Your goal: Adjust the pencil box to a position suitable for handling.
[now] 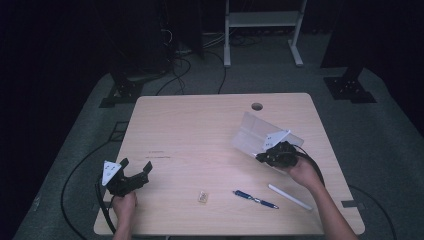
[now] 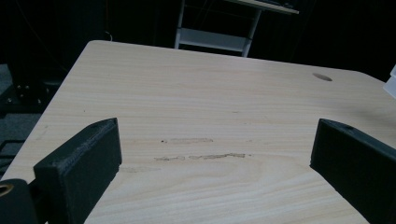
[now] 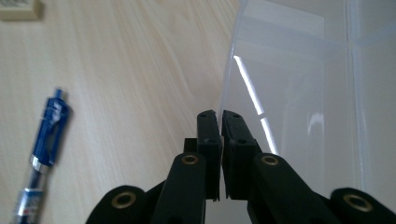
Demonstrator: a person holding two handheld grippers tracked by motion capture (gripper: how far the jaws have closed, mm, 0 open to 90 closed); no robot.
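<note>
Box (image 1: 260, 135) — a clear plastic one, tilted up off the counter (image 1: 200, 130) — sits pinched by its near wall in the right tool (image 1: 274, 152), whose jaws stand nearly together on the thin rim. It looks light, stiff and slick, likely to flex or slip if taken by one edge alone; a corner or a divider rib would hold better. In the right gripper view the wall (image 3: 280, 93) rises just right of the jaws, the pen (image 3: 44, 140) off to the left. Left tool (image 1: 131, 176) rests wide apart, holding nothing, well away.
</note>
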